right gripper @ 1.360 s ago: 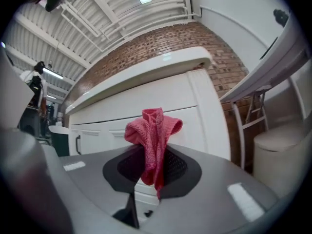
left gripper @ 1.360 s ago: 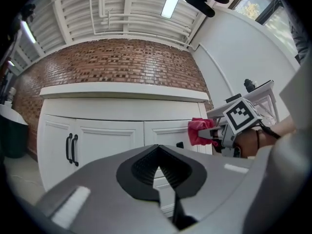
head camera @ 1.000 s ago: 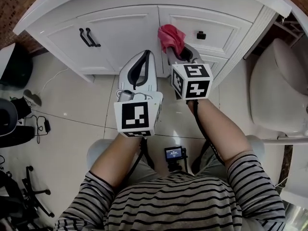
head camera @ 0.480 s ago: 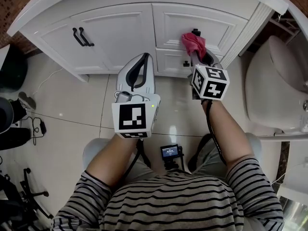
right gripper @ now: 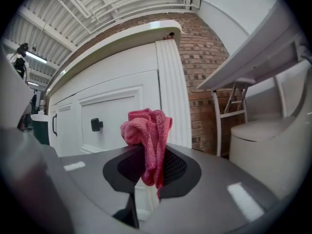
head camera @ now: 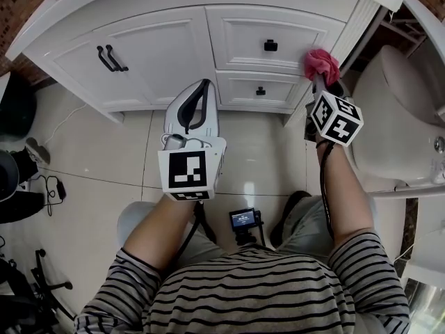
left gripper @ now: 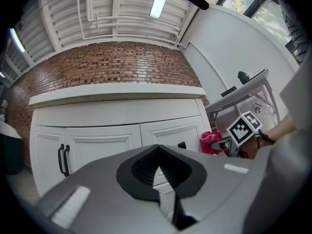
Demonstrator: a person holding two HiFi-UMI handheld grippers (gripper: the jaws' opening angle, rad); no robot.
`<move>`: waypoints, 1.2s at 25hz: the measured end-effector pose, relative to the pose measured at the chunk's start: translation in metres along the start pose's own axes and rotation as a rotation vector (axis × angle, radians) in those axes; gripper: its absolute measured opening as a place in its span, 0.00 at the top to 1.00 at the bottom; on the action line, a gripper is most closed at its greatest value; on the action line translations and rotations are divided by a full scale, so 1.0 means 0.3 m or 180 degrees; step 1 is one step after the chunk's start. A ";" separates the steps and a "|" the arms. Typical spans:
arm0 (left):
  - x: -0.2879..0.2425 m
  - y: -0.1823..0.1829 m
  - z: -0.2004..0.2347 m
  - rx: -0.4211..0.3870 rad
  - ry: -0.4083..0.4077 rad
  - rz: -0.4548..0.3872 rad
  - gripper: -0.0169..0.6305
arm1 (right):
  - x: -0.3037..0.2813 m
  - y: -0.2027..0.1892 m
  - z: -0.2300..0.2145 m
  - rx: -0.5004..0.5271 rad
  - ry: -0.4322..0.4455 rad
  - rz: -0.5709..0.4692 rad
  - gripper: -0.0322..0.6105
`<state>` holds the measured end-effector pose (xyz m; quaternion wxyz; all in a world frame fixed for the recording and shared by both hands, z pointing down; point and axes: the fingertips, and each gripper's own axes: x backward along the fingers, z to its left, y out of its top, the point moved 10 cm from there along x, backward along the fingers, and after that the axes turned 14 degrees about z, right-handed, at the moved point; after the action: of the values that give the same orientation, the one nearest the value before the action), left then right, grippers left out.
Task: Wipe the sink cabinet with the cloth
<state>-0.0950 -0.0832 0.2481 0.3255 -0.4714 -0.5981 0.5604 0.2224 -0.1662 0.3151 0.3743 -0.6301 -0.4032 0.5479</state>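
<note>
Pink cloth, white cabinet, striped shirt

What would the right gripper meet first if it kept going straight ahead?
The cloth in the right gripper would meet the cabinet's ribbed corner post, beside the top drawer; it may already touch, depth unclear.

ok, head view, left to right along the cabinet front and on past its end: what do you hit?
door handles → top drawer knob → cloth, clamped in the right gripper → toilet
</note>
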 end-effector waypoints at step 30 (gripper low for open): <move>0.028 0.024 0.008 0.0257 -0.0254 0.0066 0.99 | -0.200 -0.257 0.296 0.0565 0.0551 0.0324 0.84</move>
<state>-0.0986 -0.0767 0.2397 0.3143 -0.4414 -0.5826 0.6058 0.1224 -0.1883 0.3982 0.4337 -0.6592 -0.2868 0.5433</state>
